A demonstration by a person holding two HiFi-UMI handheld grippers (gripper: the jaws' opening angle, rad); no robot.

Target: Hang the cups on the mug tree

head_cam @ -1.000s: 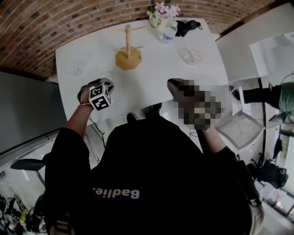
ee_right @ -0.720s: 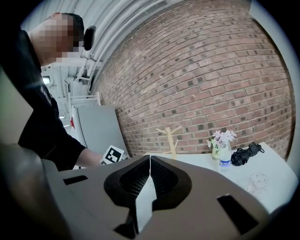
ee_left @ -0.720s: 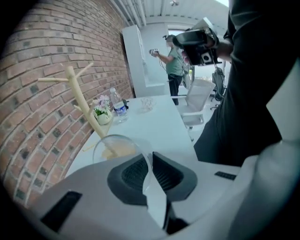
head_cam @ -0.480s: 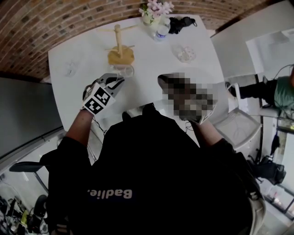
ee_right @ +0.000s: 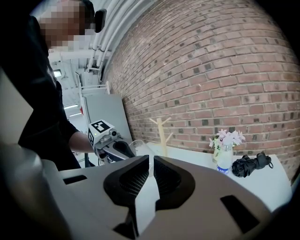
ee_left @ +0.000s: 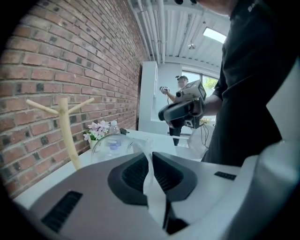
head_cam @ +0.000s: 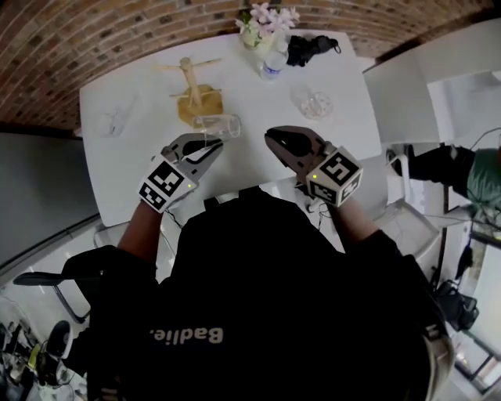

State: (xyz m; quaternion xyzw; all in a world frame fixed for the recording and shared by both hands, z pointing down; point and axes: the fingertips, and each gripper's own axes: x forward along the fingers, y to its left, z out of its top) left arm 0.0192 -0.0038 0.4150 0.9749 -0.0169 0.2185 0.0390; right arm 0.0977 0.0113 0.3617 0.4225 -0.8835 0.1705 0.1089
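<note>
The left gripper (head_cam: 210,147) has its fingers (ee_left: 136,174) closed on the thin wall of a clear glass cup (head_cam: 219,125) – only a narrow slit shows between the pads, and the cup's rounded body bulges just past the tips. In the head view the cup lies tipped on its side, just on the near side of the wooden mug tree (head_cam: 190,86), whose pegs are bare. The tree stands upright towards the far left of the white bench (head_cam: 250,106), in front of a brick wall (head_cam: 94,39).

The right gripper (head_cam: 272,141) hovers near the bench's near edge, to the right of the left one – its fingers (ee_right: 126,180) are pressed together with nothing between them.

A second cup (head_cam: 112,123) sits at the far left of the bench, well apart from the tree, and a third cup (head_cam: 315,102) sits on the right. At the far edge stand a vase of flowers (head_cam: 264,19), a water bottle (head_cam: 272,64) and a black bundle (head_cam: 311,47).
</note>
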